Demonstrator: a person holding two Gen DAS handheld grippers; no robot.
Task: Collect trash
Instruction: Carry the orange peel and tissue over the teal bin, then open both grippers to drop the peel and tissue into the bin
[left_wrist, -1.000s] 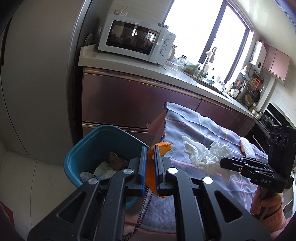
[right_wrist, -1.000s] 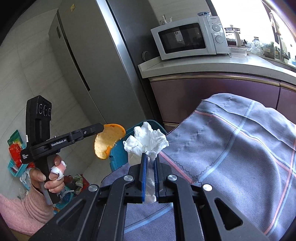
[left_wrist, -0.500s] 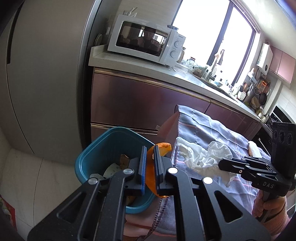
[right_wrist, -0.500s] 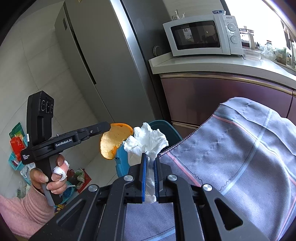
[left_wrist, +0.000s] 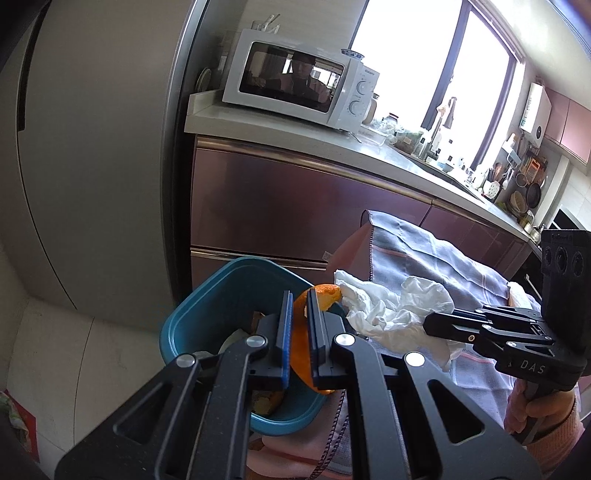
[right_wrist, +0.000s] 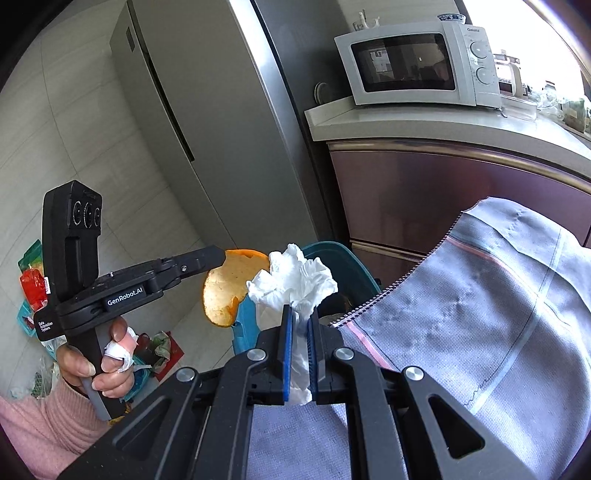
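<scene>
Pinching orange peel in left claw, tissue in right claw, above bin.

Bin: teal-blue plastic. Peel beside bin: orange rind, pale yellow-white pith. Tissue over bin rim: white. Cloth right of bin: grey-lilac, thin pink and light-blue check lines. Fingers: black, blue pads. Microwave above bin: white, dark door. Cabinet fronts behind bin: glossy maroon.

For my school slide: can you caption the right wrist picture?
Right gripper pinches white tissue, left gripper holds orange peel near blue bin.
</scene>
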